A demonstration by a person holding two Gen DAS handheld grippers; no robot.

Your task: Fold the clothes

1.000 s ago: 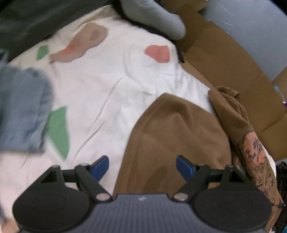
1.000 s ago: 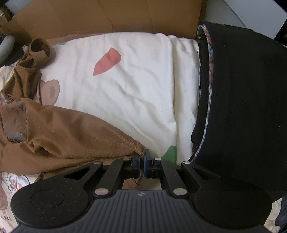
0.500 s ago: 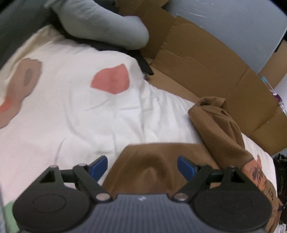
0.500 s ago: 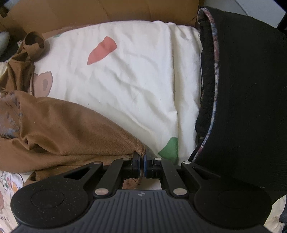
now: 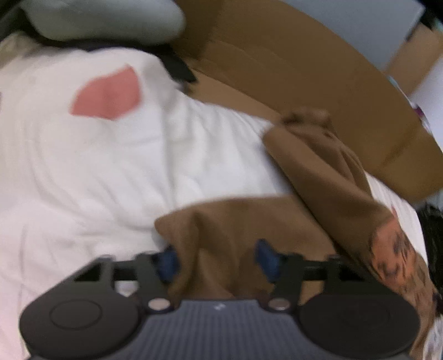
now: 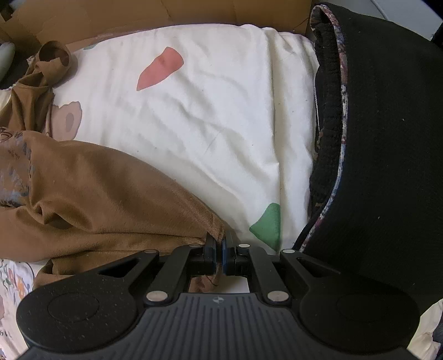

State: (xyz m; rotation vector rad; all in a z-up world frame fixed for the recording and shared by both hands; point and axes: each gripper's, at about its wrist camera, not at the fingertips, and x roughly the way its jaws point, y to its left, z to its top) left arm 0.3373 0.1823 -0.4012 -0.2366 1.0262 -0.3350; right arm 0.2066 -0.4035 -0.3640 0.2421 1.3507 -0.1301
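A brown sweatshirt (image 6: 83,193) with a printed graphic lies crumpled on the white patterned bed cover (image 6: 210,116). My right gripper (image 6: 220,249) is shut on its hem corner, and the cloth trails off to the left. In the blurred left wrist view another corner of the brown sweatshirt (image 5: 235,235) lies between the blue pads of my left gripper (image 5: 216,257), which stands open around the fabric. A sleeve (image 5: 326,166) stretches away toward the cardboard.
A black knitted garment (image 6: 382,138) with a patterned trim fills the right side. Brown cardboard (image 5: 318,83) lines the far edge of the bed. A grey pillow-like bundle (image 5: 105,19) lies at the far left. The bed cover carries red (image 6: 160,72) and green (image 6: 268,224) patches.
My left gripper has swung forward and down over the sweatshirt's corner, so the fabric now sits between its pads. The right gripper keeps its hold and has shifted a little.
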